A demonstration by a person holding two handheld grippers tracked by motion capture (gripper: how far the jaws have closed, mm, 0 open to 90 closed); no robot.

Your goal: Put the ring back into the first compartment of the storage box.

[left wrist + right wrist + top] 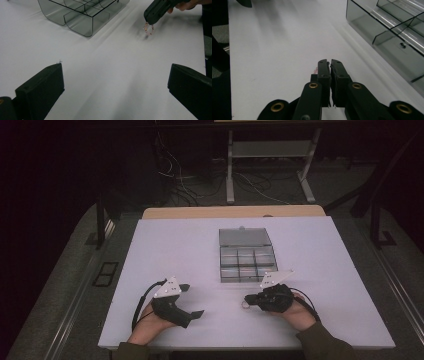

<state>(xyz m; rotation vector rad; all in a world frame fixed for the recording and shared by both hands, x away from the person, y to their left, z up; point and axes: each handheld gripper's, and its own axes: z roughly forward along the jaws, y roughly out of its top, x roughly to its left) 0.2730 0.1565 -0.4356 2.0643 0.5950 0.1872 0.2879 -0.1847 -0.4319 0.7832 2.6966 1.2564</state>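
- right gripper [248, 301]: lower centre-right of the high view, lying low over the white table [165, 245], jaws pointing toward the left of the frame. the jaws are closed and pinch a small ring [244, 304] at their tip.
- ring, left gripper view: upper right of the frame, a thin pinkish loop [149, 28] hanging from the tip of the right gripper [148, 23], just above the table surface [110, 72]. whether it touches the table cannot be told.
- ring, right gripper view: a small pink trace [314, 71] shows just left of the closed jaw tips [329, 62], lower centre of the frame.
- left gripper [194, 301]: lower left-centre of the high view, held in the person's left hand [150, 322]. its jaws stand wide apart with nothing between them; in the left gripper view they sit at the lower left and lower right corners over bare table.
- clear plastic box [247, 263]: centre of the high view, lid open toward the far edge, inside split into compartments. it lies just beyond the right gripper, apart from it.
- box, left gripper view: upper left [82, 17]. box, right gripper view: upper right [392, 40], with a small dark item [403, 45] in one compartment.
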